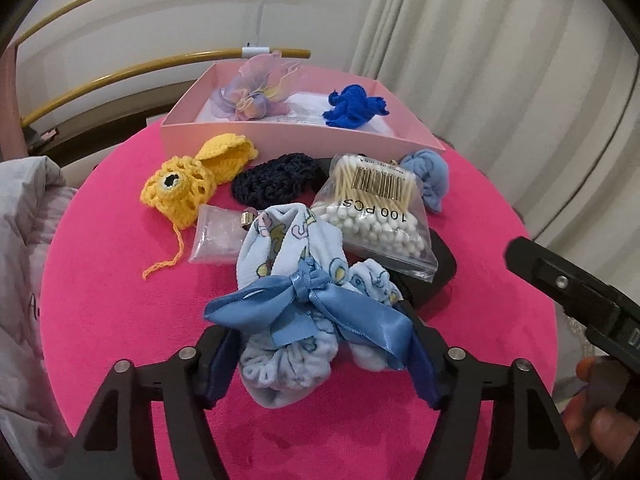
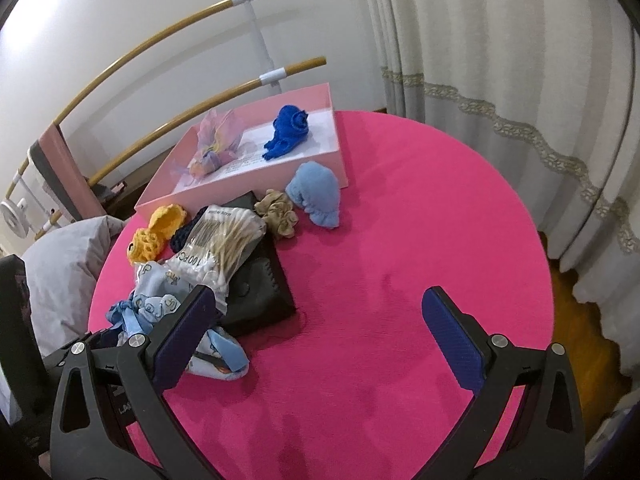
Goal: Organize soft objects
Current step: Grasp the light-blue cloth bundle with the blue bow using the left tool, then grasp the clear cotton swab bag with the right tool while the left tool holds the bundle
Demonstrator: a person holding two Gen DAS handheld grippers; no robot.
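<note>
My left gripper (image 1: 320, 360) has its jaws around a light-blue printed cloth bundle tied with a blue satin bow (image 1: 308, 304), low over the pink round table (image 1: 120, 320). The bundle also shows in the right wrist view (image 2: 160, 308). My right gripper (image 2: 320, 332) is open and empty above bare table. A pink box (image 1: 280, 136) at the back holds a pastel organza flower (image 1: 252, 96) and a royal-blue knit piece (image 1: 354, 108). On the table lie a yellow crochet piece (image 1: 188, 184), a dark navy crochet piece (image 1: 276, 180), a light-blue sock ball (image 2: 316, 192) and a tan scrunchie (image 2: 278, 212).
A bag of cotton swabs (image 1: 380, 208) lies on a black wallet (image 2: 260, 292). A small clear packet (image 1: 216, 236) lies by the yellow piece. Wooden rails (image 2: 160, 64) stand behind the table, curtains (image 2: 500, 80) to the right, a grey pillow (image 2: 60, 272) to the left.
</note>
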